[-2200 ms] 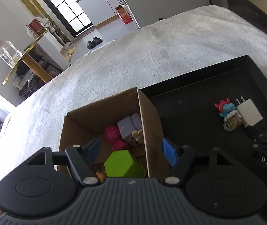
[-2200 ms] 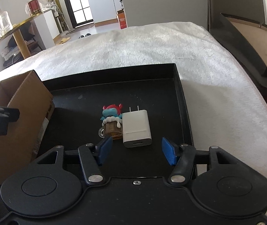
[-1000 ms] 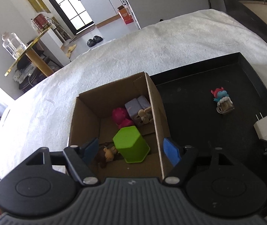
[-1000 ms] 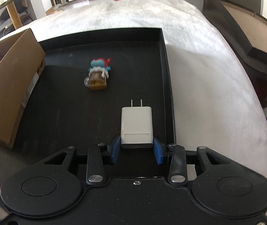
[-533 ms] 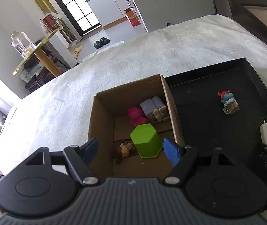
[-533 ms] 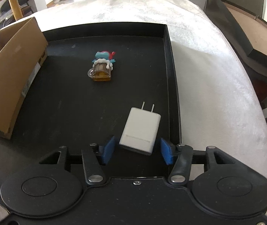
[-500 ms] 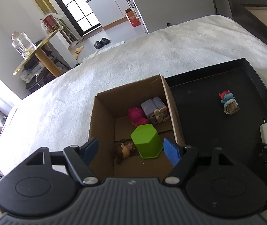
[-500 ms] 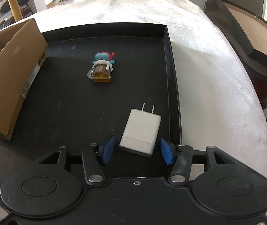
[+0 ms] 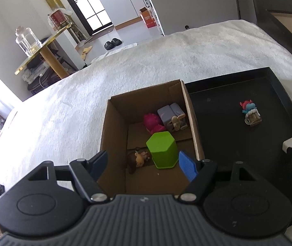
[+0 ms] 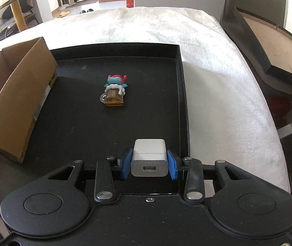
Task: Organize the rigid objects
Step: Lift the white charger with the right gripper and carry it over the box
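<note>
Right gripper closing on white USB charger; left gripper spread above cardboard box.

The right gripper [image 10: 149, 165] has its blue pads against both sides of the white USB charger [image 10: 149, 157] (USB port facing the camera), jaws closing, over the near right corner of the black tray [image 10: 178, 82]. Farther up the tray lies a beer-mug figurine [image 10: 114, 94], well apart from the charger. The left gripper [image 9: 142, 163] is spread wide with nothing between its fingers, above the open cardboard box [image 9: 115, 123], which holds a green hexagonal block [image 9: 162, 151], a pink toy [image 9: 152, 122], a lilac block [image 9: 169, 113] and a small brown figure [image 9: 138, 157]. Box and tray rest on a white blanket [image 9: 125, 65].
</note>
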Motion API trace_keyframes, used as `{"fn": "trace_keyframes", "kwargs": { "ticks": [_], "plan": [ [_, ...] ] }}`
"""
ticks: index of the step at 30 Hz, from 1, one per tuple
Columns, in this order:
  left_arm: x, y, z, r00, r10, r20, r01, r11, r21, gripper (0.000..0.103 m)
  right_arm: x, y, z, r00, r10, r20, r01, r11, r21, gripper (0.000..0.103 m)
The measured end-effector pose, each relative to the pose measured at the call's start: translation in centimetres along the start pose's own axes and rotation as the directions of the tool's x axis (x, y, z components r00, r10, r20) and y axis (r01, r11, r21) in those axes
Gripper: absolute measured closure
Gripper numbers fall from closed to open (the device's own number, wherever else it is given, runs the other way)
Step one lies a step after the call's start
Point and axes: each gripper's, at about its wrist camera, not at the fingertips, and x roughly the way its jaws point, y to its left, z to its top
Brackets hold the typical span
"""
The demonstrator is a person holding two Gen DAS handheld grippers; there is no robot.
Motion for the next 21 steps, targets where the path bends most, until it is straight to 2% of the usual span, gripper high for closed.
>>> {"fn": "trace_keyframes", "kwargs": {
  "ticks": [21],
  "plan": [
    [-0.6, 5.0, -1.2, 0.998, -0.062, 0.006, 0.063, 0.990, -0.127, 0.028, -4.0, 4.8, 1.0, 1.000, -0.029, 0.009, 0.030, 0.990, -0.137, 0.067]
  ]
}}
